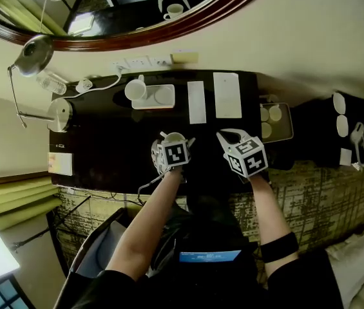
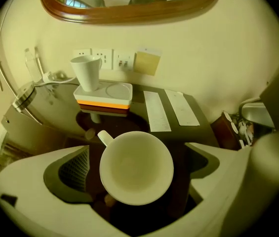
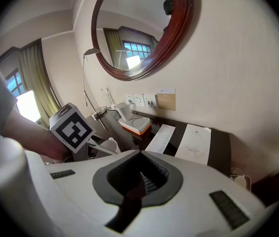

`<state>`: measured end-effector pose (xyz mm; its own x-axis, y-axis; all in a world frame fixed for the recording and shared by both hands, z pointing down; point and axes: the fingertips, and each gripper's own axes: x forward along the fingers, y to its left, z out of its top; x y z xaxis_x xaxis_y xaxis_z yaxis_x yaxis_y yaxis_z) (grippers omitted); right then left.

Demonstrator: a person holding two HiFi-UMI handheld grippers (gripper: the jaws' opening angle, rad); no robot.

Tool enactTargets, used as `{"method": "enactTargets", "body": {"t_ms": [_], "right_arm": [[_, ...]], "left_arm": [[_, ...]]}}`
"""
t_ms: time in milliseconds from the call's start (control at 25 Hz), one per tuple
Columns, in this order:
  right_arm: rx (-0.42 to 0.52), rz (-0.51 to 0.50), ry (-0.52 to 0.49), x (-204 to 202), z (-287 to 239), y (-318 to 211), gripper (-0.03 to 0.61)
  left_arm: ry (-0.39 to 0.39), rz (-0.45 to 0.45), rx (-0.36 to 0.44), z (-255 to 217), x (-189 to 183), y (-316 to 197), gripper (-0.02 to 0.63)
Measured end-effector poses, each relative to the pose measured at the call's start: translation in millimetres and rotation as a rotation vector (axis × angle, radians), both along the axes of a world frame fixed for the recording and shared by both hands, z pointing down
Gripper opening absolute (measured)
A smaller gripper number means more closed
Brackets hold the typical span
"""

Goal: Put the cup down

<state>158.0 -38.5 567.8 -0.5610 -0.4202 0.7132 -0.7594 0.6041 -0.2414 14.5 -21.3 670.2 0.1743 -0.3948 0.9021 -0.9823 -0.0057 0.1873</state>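
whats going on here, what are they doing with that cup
A person holds a gripper in each hand at a dark table under a mirror. The left gripper has its jaws wide apart on either side of a white cup, and the pads do not touch it. The cup stands upright and empty, apparently already set down on the table. The right gripper is shut and empty, held off to the side.

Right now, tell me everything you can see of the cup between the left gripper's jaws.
The cup is white, glossy like ceramic, and empty. It stands upright, its small handle pointing towards the wall and leftwards. It appears to rest on the dark table, between the open jaws of the left gripper; a dark gap shows on each side, so neither jaw touches it.
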Motion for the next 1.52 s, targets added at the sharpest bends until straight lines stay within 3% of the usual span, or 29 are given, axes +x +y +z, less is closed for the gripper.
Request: {"method": "enactTargets", "body": {"t_ms": [160, 360, 960, 1520], "right_arm": [[-0.004, 0.002, -0.002, 0.6, 0.1, -3.3, 0.002], [-0.005, 0.005, 0.002, 2.8, 0.7, -5.0, 0.002], [-0.016, -0.073, -0.036, -35.7, 9.1, 8.8, 0.002], [-0.007, -0.139, -0.098, -87.1, -6.8, 16.7, 0.002]], "left_arm": [[-0.012, 0.0, -0.011, 7.3, -2.7, -2.5, 0.589], [0.009, 0.045, -0.015, 10.0, 3.6, 0.2, 0.425], [0.007, 0.221, 0.086, -9.0, -3.2, -26.3, 0.419], [-0.032, 0.564, 0.2, -55.1, -6.0, -116.1, 0.419]]}}
